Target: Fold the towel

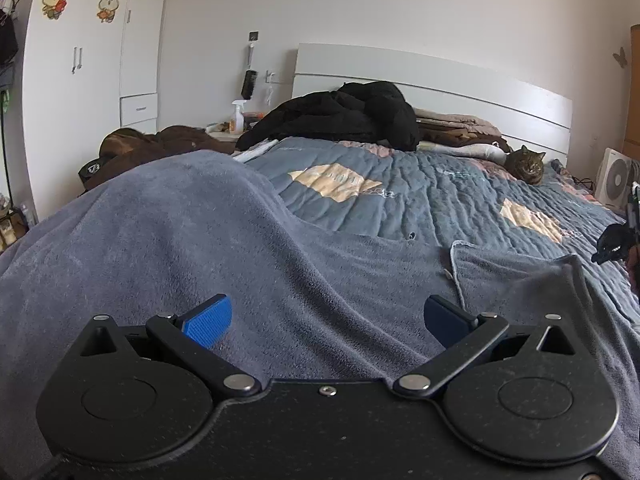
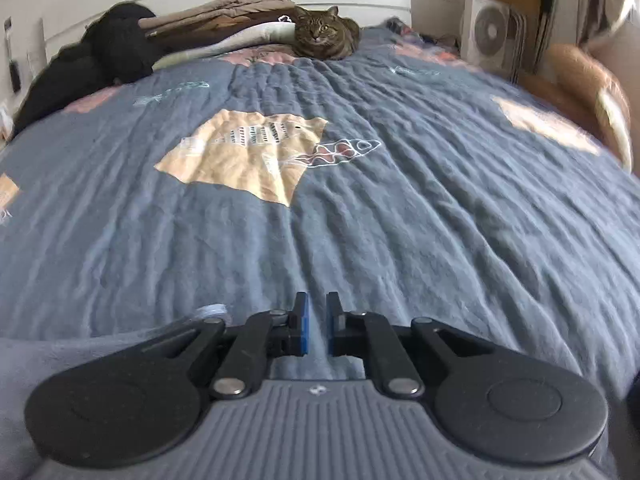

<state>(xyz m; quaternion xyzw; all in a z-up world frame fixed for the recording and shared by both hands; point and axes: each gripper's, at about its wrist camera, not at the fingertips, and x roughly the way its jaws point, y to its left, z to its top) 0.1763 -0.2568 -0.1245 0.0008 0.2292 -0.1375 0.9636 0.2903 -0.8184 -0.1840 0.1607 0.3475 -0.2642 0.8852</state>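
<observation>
Since the towel (image 1: 208, 240) looks soft, light and floppy, heaped under our wide-open left tongs (image 1: 326, 320), we'd pinch its hemmed corner right of them; our right tongs (image 2: 316, 330) are nearly closed, empty.

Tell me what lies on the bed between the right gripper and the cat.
Right wrist view: between the right gripper and the cat lies only the blue quilt with its beige patch.

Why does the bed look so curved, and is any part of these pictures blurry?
Both views: fisheye lenses bow the headboard and quilt. Right wrist view: right edge smeared around the fan, cat sharp. Left wrist view: crisp, soft even daylight, no glare.
</observation>
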